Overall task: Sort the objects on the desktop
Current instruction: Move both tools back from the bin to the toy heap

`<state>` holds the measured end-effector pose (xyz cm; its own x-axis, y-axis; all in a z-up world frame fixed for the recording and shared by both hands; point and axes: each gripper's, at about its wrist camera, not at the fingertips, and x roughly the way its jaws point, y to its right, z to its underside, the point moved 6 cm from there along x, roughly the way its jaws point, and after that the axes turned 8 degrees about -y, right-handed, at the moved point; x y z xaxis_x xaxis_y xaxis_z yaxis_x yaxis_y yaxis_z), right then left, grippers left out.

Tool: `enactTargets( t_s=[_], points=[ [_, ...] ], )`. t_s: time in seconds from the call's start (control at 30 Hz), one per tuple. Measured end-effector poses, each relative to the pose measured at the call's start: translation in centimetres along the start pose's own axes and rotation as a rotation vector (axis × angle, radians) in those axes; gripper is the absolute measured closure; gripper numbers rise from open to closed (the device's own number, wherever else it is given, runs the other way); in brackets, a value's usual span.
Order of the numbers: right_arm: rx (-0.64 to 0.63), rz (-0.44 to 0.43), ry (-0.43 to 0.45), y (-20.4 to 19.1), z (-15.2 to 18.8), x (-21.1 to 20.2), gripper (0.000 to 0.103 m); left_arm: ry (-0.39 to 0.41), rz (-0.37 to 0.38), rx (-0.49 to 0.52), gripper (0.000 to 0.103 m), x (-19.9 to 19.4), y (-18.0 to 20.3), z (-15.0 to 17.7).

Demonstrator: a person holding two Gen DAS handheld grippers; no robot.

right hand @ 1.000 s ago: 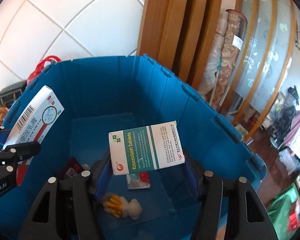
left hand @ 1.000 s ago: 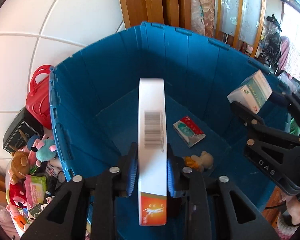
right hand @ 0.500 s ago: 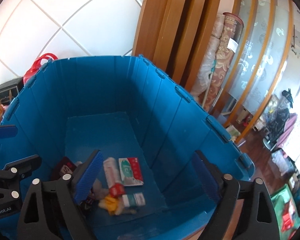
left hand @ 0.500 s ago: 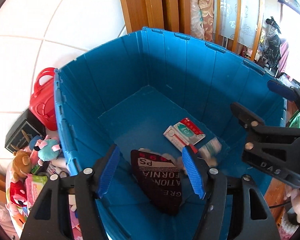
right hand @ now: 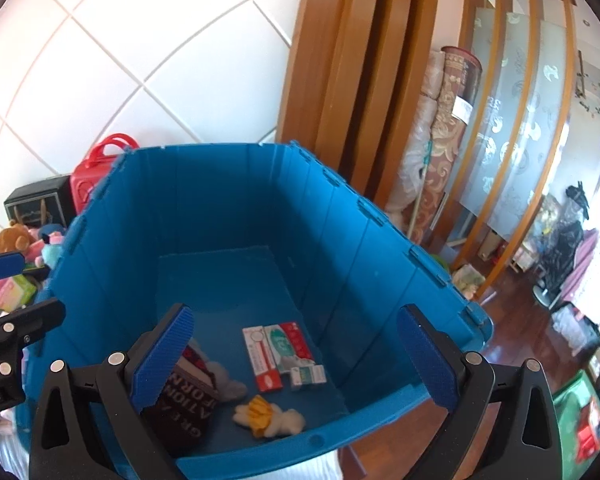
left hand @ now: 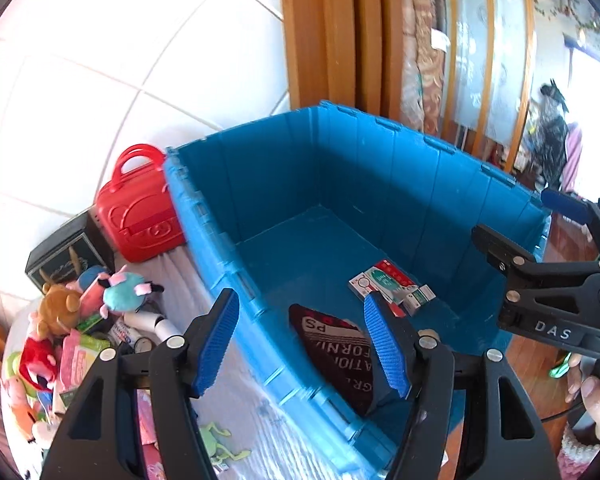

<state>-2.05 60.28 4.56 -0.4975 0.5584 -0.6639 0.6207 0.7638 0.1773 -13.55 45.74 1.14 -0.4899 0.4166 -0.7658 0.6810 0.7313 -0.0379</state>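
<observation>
both claws (left hand: pixel 304 340) (right hand: pixel 296 360) empty, r still opening, l wide, over blue bin (right hand: pixel 340 216) by tiled wall (right hand: pixel 140 40).

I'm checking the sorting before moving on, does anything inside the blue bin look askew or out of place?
Nothing is damaged. The boxes lie flat in the blue bin, overlapping loosely, and the dark pouch leans tilted against the near wall rather than lying flat.
</observation>
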Motion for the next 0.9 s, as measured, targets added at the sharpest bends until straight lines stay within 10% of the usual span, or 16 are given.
enactTargets(
  t_s=[0.47, 0.9],
  points=[
    [-0.124, -0.177, 0.085, -13.3, 1.8, -6.1, 0.0, 0.055, -0.121, -0.138, 0.039, -5.3, -10.7, 8.4],
    [-0.257, -0.38, -0.001, -28.3, 7.7, -5.2, 0.0, -0.125, -0.274, -0.321, 0.038, -5.6, -25.7, 23.3]
  ],
)
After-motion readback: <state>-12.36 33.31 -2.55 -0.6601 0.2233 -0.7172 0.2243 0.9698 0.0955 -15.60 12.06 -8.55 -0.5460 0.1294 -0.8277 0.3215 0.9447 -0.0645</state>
